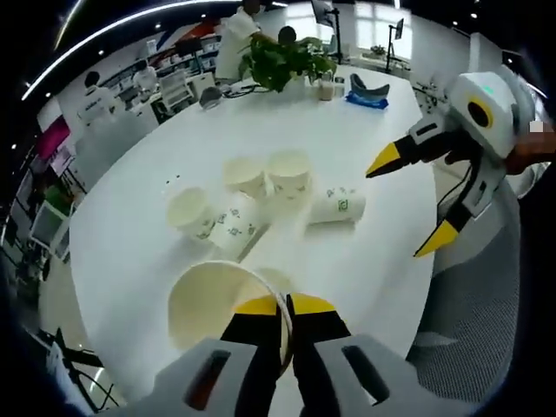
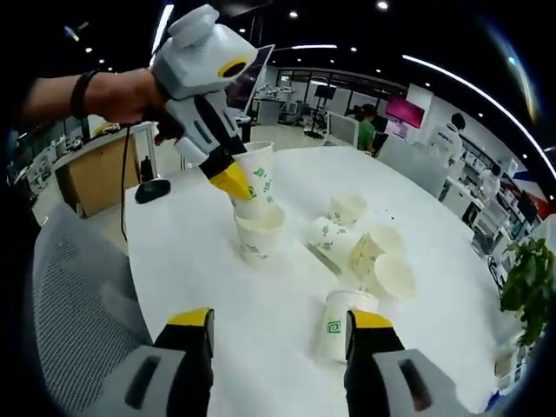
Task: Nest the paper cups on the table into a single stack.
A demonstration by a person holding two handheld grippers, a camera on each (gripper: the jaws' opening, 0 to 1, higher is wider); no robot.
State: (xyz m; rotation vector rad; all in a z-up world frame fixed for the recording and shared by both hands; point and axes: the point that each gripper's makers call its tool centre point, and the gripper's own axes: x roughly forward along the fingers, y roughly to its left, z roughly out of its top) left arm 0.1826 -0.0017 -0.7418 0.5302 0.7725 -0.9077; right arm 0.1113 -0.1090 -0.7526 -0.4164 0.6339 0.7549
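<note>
Yellow-tipped jaws of the left gripper (image 1: 284, 306) sit nearly together, pinching the rim of a held paper cup (image 1: 217, 304) whose open mouth faces the left gripper view. In the right gripper view that same cup hangs just above an upright cup (image 2: 259, 231) on the round white table (image 2: 217, 295), its base dipping into the upright cup's mouth; a person's hand (image 2: 130, 94) grips the tool's handle.

Beyond the held cup in the left gripper view, a cluster lies on the table: a tipped cup (image 1: 192, 212), a cup on its side (image 1: 238, 224) touching it, two upright cups (image 1: 246, 175) (image 1: 289, 175) side by side behind those, and a fallen cup with a green logo (image 1: 335, 205) just beside the cluster. The right gripper (image 1: 412, 198) hovers off the table edge past that fallen cup, its jaws spread wide with nothing between them.

Farther from the held cup, a potted plant (image 1: 278, 59) stands at the table's far edge, with a blue object (image 1: 368, 92) near it. People stand behind the plant among office desks.
</note>
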